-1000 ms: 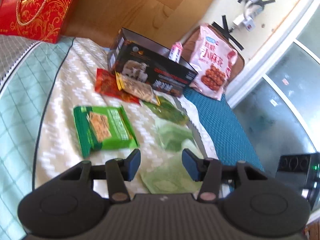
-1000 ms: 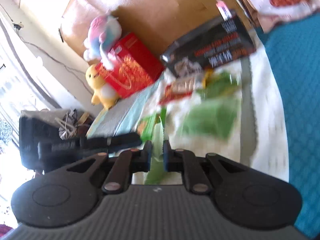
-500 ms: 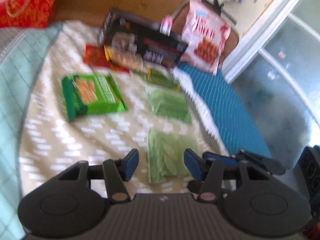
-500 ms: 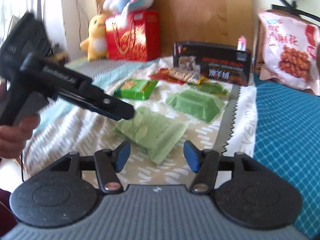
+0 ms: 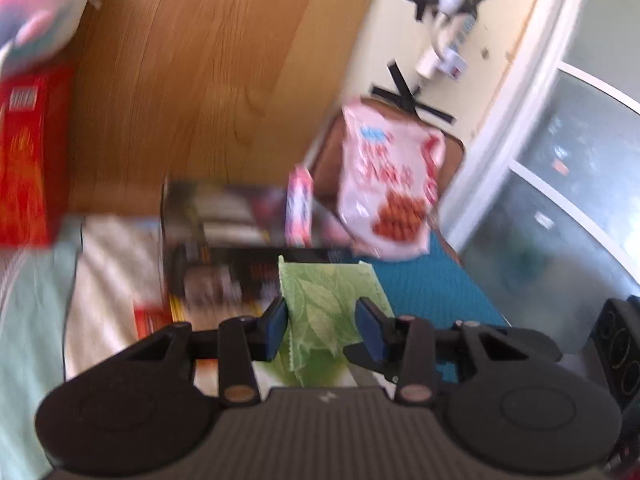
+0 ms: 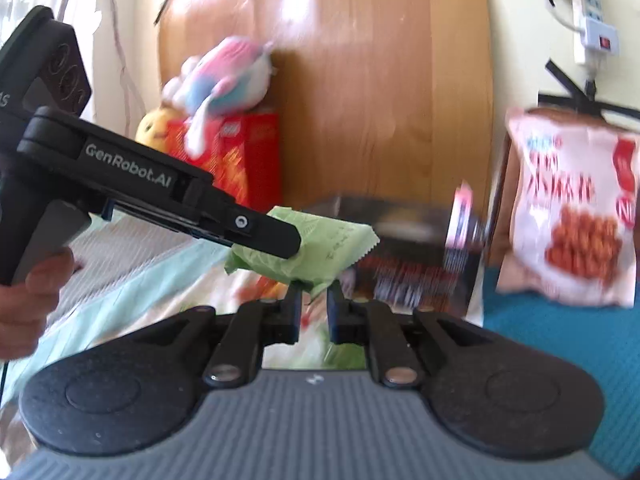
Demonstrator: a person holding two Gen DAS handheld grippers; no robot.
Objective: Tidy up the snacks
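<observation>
Green packet point(image 5: 324, 312) between both hand-held grippers

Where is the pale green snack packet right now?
The pale green snack packet is off the bed, gripped by both tongs in front of the black box, left of the pink bag.

Bright daylight, heavy motion blur, glare on headboard point(image 6: 384, 80), fisheye-bent edges.

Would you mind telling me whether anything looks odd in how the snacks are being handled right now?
Yes: both grippers grip one pale green snack packet in mid-air. The left gripper clamps its side, the right gripper pinches its lower edge, so it hangs crumpled and tilted in front of the black box.
</observation>
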